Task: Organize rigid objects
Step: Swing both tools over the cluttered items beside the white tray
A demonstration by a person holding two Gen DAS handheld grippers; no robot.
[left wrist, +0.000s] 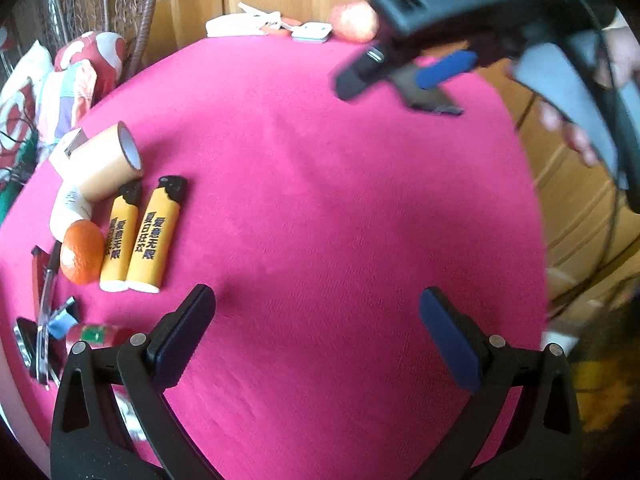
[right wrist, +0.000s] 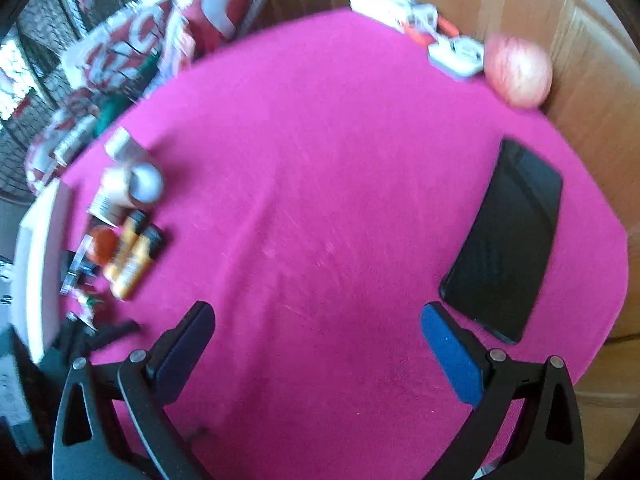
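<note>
Two yellow lighters (left wrist: 138, 236) lie side by side at the left of the pink table (left wrist: 320, 200), next to an orange (left wrist: 81, 252), a cardboard tube (left wrist: 106, 162) and a white bottle (left wrist: 70, 210). They also show blurred in the right wrist view (right wrist: 132, 258). A black phone (right wrist: 506, 234) lies at the table's right side. My left gripper (left wrist: 316, 320) is open and empty above the table's near part. My right gripper (right wrist: 318, 332) is open and empty; it also shows in the left wrist view (left wrist: 400, 80) above the far right, its fingers apart.
An apple (right wrist: 518, 70), a white card box (right wrist: 456, 56) and white and red items (right wrist: 400, 8) sit at the far edge by wooden cabinets. Pens, a red item and a dark object (left wrist: 52, 320) lie at the left front. A white board (right wrist: 36, 264) stands left of the table.
</note>
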